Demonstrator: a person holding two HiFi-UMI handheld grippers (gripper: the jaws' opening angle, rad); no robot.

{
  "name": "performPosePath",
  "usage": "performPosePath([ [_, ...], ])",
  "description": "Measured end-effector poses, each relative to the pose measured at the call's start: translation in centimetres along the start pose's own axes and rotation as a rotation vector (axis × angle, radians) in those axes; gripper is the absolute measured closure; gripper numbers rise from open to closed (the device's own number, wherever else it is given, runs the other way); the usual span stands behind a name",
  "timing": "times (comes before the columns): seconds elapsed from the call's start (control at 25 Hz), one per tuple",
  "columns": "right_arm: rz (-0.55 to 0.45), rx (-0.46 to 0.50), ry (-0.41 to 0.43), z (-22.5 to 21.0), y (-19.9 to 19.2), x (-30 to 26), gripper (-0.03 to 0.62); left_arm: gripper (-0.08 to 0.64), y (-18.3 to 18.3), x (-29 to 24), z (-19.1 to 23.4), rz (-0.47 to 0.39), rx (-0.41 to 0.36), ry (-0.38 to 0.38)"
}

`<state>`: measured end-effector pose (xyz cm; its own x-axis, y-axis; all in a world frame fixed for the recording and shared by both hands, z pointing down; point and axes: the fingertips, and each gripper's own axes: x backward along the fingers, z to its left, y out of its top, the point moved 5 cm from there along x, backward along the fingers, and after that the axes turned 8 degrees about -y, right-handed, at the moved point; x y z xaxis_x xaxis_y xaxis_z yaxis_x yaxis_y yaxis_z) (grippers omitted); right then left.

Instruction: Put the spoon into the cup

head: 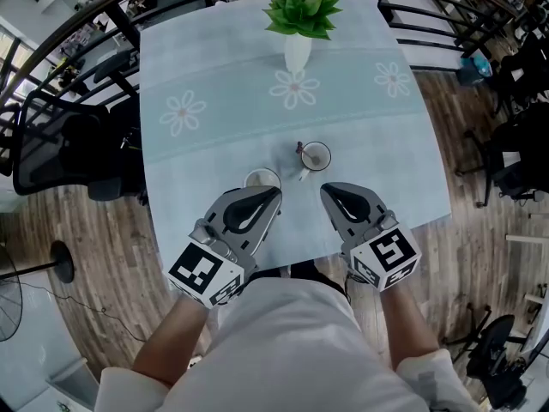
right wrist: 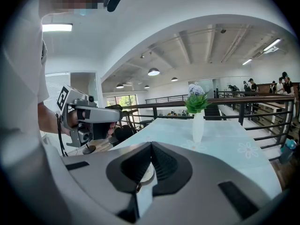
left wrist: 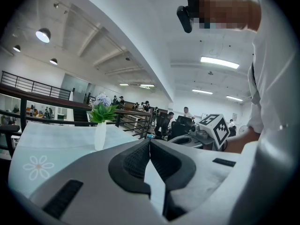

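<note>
Left gripper (head: 273, 194) and right gripper (head: 328, 190) side by side over near edge of pale-blue, daisy-print cloth bench (head: 206, 75). Both sets of jaws pressed together, nothing between. Just beyond left gripper: round white dish (head: 261, 177). Beyond right gripper: small white brown-rimmed cup (head: 316, 156), slim pale spoon (head: 304, 173) leaning at near rim, bowl end too small to resolve. Judged: placement likely done; otherwise right gripper to re-open and regrasp handle. Far end: white vase of green leaves (head: 298, 51).

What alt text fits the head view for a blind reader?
The left gripper and right gripper, claws shut, hover over the near edge of a daisy-print tablecloth. Ahead stand a cup with a spoon beside it, a second cup and a flower vase.
</note>
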<state>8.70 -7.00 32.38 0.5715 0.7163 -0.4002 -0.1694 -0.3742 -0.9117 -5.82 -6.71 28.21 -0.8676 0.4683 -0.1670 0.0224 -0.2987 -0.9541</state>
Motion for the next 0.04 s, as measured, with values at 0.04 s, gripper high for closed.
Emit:
performPosePath([
  [0.04, 0.000, -0.002, -0.001, -0.05, 0.00, -0.01, 0.569, 0.540, 0.02, -0.04, 0.03, 0.001, 0.000, 0.000],
])
